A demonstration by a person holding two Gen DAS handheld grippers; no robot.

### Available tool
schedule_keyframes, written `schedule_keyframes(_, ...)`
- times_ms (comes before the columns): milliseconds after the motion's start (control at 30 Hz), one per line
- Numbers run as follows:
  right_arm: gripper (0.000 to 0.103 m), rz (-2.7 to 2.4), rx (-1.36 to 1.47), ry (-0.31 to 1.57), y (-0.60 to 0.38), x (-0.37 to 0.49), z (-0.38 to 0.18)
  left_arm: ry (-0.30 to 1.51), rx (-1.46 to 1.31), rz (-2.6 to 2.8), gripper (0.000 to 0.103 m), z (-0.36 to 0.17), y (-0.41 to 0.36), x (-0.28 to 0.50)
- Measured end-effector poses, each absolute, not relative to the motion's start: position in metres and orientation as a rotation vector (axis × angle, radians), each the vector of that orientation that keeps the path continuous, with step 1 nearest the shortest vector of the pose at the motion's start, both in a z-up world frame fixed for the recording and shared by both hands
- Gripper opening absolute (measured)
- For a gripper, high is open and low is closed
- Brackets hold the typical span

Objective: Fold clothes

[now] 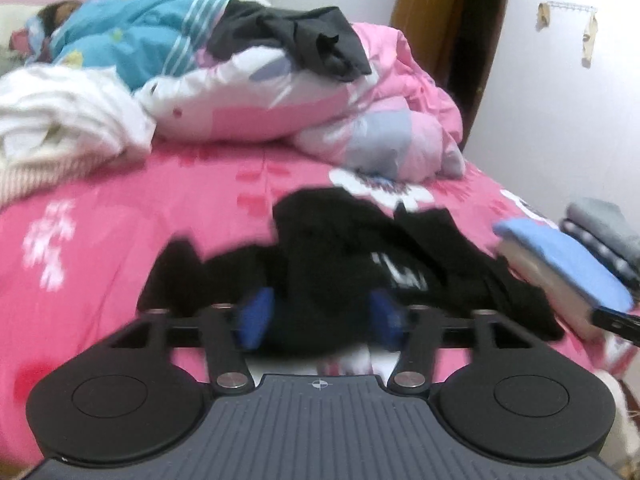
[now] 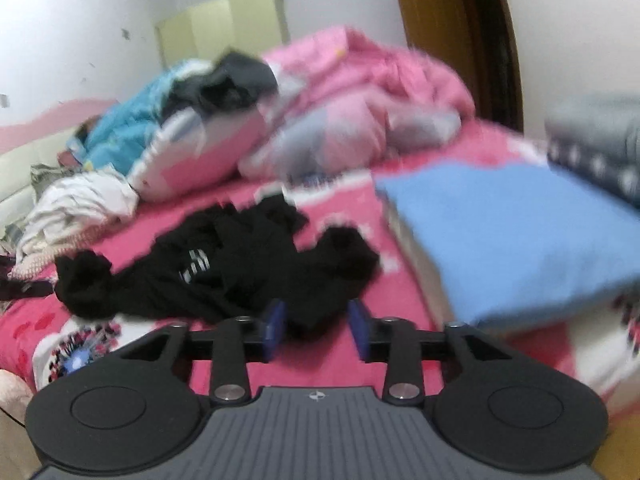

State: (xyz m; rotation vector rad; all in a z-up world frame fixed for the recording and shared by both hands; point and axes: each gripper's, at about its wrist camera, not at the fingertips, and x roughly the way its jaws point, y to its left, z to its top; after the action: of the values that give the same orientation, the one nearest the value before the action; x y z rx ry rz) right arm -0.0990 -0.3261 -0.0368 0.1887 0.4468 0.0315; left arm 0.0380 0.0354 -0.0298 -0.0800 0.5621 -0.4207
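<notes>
A crumpled black garment (image 1: pixel 340 264) lies on a bed covered with a bright pink floral sheet (image 1: pixel 120 216), roughly midway across the mattress and just left of a folded blue item (image 2: pixel 516 240) stacked near the bed's right edge. The left gripper (image 1: pixel 322 316) stands over the near edge of the dark cloth, its blue-padded jaws set well apart with a bunch of the fabric between them; the blur hides whether the pads touch it. The right gripper (image 2: pixel 316 328) sits low at the garment's near right end, its jaws apart by a narrower gap, with black fabric lying between them but not visibly pinched. White stripes mark the garment's middle. Behind it rises a heap of pink and white bedding (image 1: pixel 360 92) topped by a dark grey piece of clothing (image 1: pixel 304 36), with blue bedding (image 1: pixel 140 36) and rumpled white cloth (image 1: pixel 60 120) to the left.
</notes>
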Motion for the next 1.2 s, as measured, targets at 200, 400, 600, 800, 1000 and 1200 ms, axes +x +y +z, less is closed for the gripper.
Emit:
schedule_keyframes(200,0.053,0.145,0.145,0.380,-0.310,-0.053,-0.022,0.719,0.067,-0.480,0.097,-0.041,-0.024,0.129)
schedule_keyframes(400,0.058,0.208,0.106,0.488,-0.281,0.039,-0.039,0.776,0.204,-0.394,0.097,-0.063,-0.067,0.184)
schedule_keyframes(600,0.025,0.185,0.111,0.646,-0.280,0.095,-0.072,0.820,0.194,-0.404,0.052,-0.082,-0.079,0.211)
schedule_keyframes(800,0.006,0.105,0.157,0.577,-0.309,0.076,-0.064,0.757,0.070,-0.374,0.010,-0.067,-0.065,0.218)
schedule_keyframes(1000,0.005,-0.014,0.302,0.511,-0.357,0.050,-0.049,0.687,-0.011,-0.287,0.009,-0.045,-0.032,0.224)
schedule_keyframes(1200,0.005,-0.067,0.434,0.532,-0.387,0.022,-0.058,0.686,-0.048,-0.248,0.009,-0.044,-0.007,0.215)
